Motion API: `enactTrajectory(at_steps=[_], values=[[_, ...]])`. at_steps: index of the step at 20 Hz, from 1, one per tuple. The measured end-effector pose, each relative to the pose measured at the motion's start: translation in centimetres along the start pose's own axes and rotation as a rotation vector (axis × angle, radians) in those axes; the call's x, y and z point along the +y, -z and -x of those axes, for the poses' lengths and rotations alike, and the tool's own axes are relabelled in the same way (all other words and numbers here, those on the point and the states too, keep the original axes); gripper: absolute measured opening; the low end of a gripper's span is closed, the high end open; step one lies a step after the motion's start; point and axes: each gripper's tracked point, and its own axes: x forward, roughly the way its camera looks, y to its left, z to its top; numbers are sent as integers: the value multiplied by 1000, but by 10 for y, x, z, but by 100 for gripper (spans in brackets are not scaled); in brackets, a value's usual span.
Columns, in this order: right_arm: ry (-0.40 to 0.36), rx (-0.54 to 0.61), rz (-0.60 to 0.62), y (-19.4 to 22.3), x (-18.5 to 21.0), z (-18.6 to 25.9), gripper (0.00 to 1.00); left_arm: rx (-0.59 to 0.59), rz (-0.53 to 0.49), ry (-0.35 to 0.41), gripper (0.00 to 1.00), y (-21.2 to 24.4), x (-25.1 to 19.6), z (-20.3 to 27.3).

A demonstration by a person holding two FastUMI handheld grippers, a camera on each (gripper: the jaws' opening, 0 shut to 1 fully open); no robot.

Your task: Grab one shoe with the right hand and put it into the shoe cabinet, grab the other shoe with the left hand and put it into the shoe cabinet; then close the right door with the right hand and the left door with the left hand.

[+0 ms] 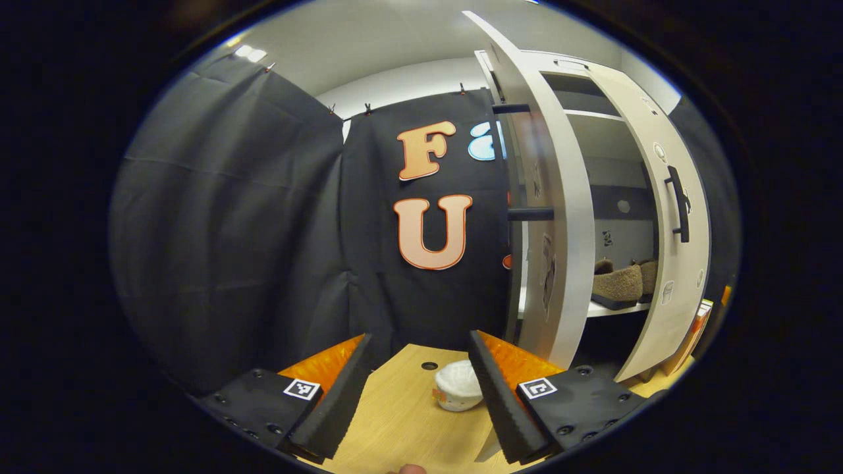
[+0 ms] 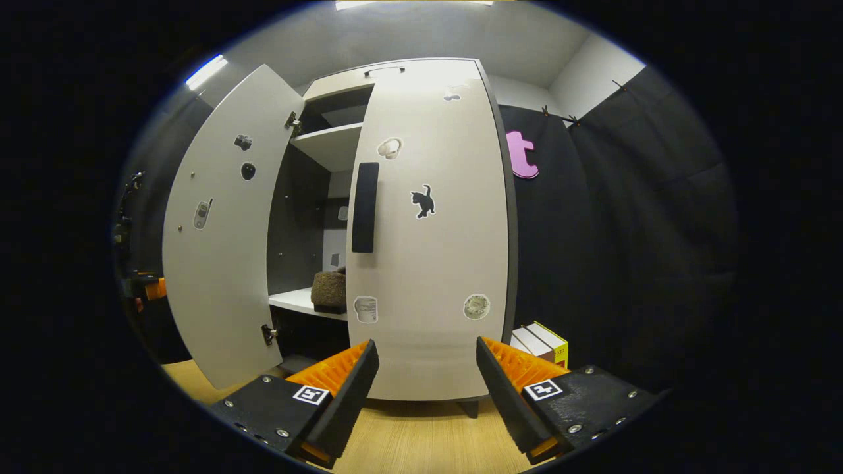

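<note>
The left gripper (image 1: pixel 418 395) has its fingers spread apart with nothing between them, held above the wooden worktop (image 1: pixel 402 421). Just beyond its fingertips a small white rounded object (image 1: pixel 458 385) lies on the worktop, close beside the right-hand finger, and a dark round hole (image 1: pixel 429 365) sits in the board a little farther on. Past that hangs the black cloth wall. To the right stands the shoe cabinet (image 1: pixel 593 85), seen at an angle: the left door (image 1: pixel 560 217) is swung out edge-on toward the camera, and the right door (image 1: pixel 672 217), with its dark handle (image 1: pixel 678 204), stands nearly closed. Through the gap between the doors both brown fuzzy shoes (image 1: pixel 619 283) rest side by side on the lower shelf (image 1: pixel 616 308).

The right gripper (image 2: pixel 428 388) is likewise spread wide and holds nothing, facing the cabinet front from close by. Directly ahead is the right door (image 2: pixel 435 230), pushed almost shut, bearing a black cat sticker (image 2: pixel 423 201) and a tall dark handle (image 2: pixel 364 207). The left door (image 2: pixel 224 230) hangs wide open, leaving a narrow opening through which one shoe (image 2: pixel 329 289) is visible on the white shelf (image 2: pixel 296 301). At the cabinet's lower right, some boxes (image 2: pixel 543 342) stand against the cloth. Bare worktop (image 2: pixel 408 441) lies under the fingers.
</note>
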Motion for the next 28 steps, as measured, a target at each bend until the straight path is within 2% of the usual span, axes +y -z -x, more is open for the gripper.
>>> enactTrajectory(at_steps=[2,3,4,7,8,10,11,13,14,17,20,22,24,25,28], values=[[17,2,19,-1,-9,4,92,28,40,65,92,6,-9,2],[22,1,24,-2,-11,6,92,38,55,90,98,7,-13,1],[27,-2,23,-3,-13,7,92,43,64,110,96,8,-20,3],[29,-7,8,-6,-14,11,92,41,50,172,95,7,-53,10],[28,-8,3,-7,-14,12,92,39,48,197,99,6,-66,12],[33,-11,-3,-8,-17,13,92,37,52,247,90,6,-94,12],[39,-13,-5,-8,-19,14,92,38,56,264,99,7,-105,12],[50,-15,-9,-9,-23,17,92,40,65,292,99,8,-124,11],[55,-14,-9,-9,-26,18,92,46,67,298,89,8,-130,8],[75,-14,-13,-11,-33,20,92,46,76,320,95,9,-146,-3],[92,-12,-10,-10,-38,20,92,53,96,360,94,10,-165,-10],[101,-12,-10,-10,-39,21,92,64,111,397,90,12,-182,-12],[113,-12,-12,-10,-43,21,92,73,126,435,99,16,-205,-12],[119,-11,-13,-10,-45,22,92,74,127,448,96,16,-213,-14],[144,-10,-11,-10,-54,24,92,60,124,475,95,13,-236,-22]])
